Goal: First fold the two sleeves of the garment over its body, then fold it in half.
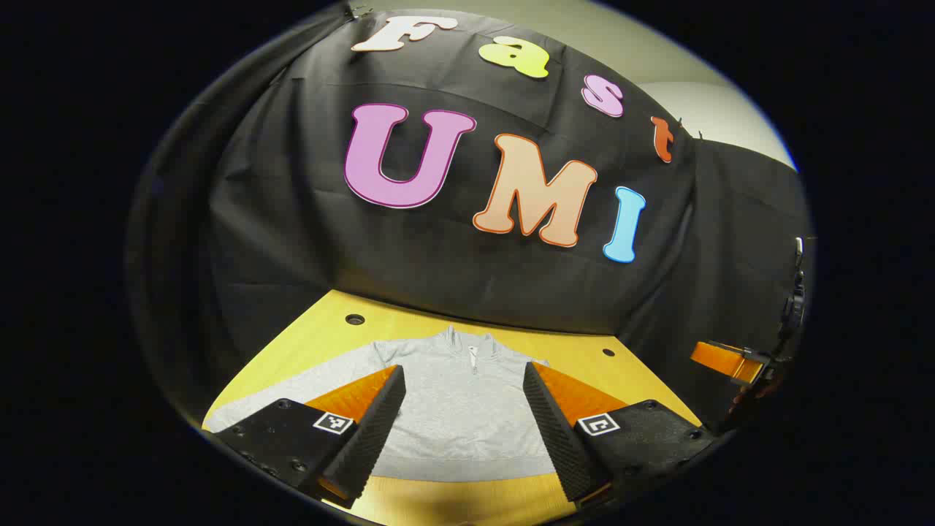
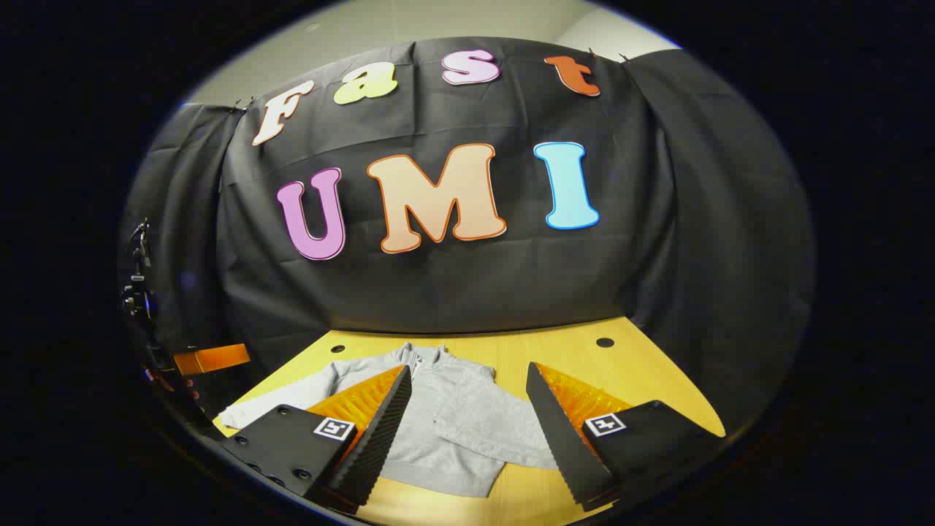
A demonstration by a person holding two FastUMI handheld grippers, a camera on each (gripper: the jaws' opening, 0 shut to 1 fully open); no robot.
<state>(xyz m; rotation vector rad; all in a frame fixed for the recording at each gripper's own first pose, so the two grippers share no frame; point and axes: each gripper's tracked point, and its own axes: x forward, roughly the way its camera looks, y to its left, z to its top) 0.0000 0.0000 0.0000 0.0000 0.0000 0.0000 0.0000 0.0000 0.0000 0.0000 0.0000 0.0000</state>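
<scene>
Grey garment (image 1: 460,398) flat on yellow table (image 1: 321,336), left tool (image 1: 464,380) open above

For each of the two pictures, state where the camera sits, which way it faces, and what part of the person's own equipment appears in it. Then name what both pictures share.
Left gripper view: rides on the left tool, above the table's near edge, facing the booth wall; its two fingers stand apart over the grey garment; the other tool shows at right.
Right gripper view: rides on the right tool, facing the same wall, fingers apart.
Shared: the garment, the yellow table and the wall.
</scene>
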